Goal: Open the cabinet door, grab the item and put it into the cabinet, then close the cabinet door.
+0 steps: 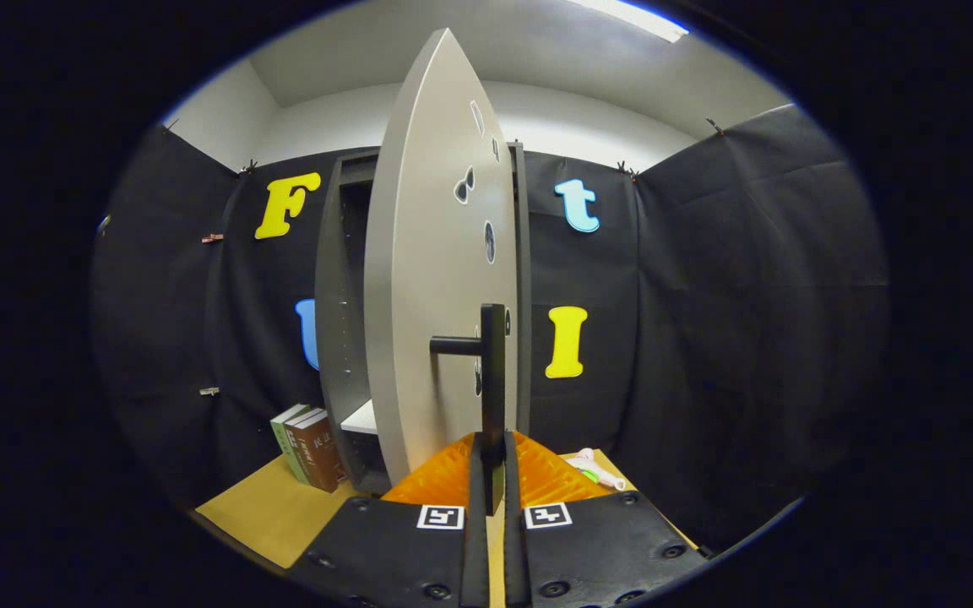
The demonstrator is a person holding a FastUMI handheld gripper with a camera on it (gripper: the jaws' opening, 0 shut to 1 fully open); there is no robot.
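Your gripper [493, 481] sits at bottom centre of the frame, fingers clenched on the lower end of the black bar handle [492, 380] of the cabinet door [432, 279], both sides pressing on it as far as the view lets you judge. The door stands swung out, nearly edge-on, mid-frame, with the dark cabinet [341, 321] open behind it to the left and a pale shelf [361, 418] visible low inside. Main risk: you hold only the tip of the handle, so a pull off the door's arc can let the bar slip out of the pinch and the door stops half open. Pulling too hard may also rock the cabinet on the tan tabletop [267, 511]. The books [309, 447] stand lower left, just beside the cabinet's foot; a wide swing of your arm could knock them over. The item to grab is probably the small pale and green object [596, 471] lower right beyond the fingers, partly hidden, hard to identify. It lies near the door's sweep side, so mind it when you let go and reach
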